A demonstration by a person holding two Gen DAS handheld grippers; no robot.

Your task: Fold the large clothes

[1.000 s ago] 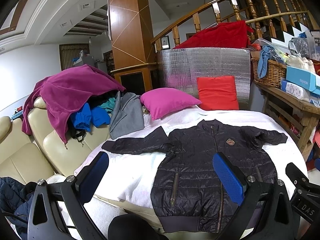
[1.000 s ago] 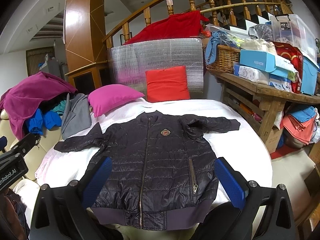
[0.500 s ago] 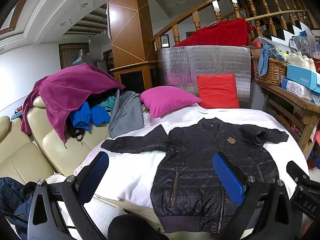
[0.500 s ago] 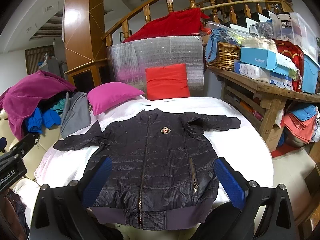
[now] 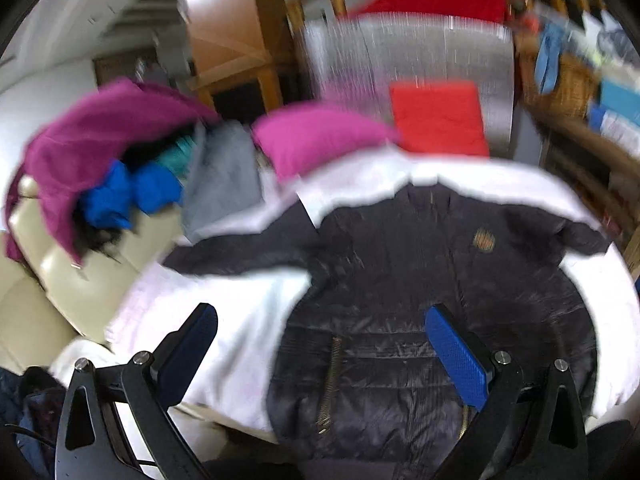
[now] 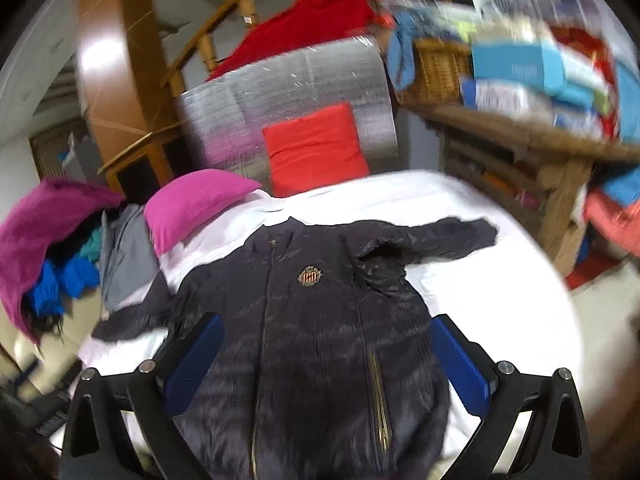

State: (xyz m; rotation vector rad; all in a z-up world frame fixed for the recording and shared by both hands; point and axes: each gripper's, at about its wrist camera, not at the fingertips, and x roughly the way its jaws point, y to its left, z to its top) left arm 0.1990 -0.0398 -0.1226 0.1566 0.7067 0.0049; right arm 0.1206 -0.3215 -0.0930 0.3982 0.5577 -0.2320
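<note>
Lying front-up and spread flat on the white-covered table (image 6: 500, 280), a dark quilted jacket (image 6: 320, 340) is seen with both sleeves out to the sides. Over its left half the left gripper (image 5: 320, 344) is held with fingers wide apart, nothing gripped. Above the jacket's lower part the right gripper (image 6: 324, 354) is likewise held released. Both views are blurred.
</note>
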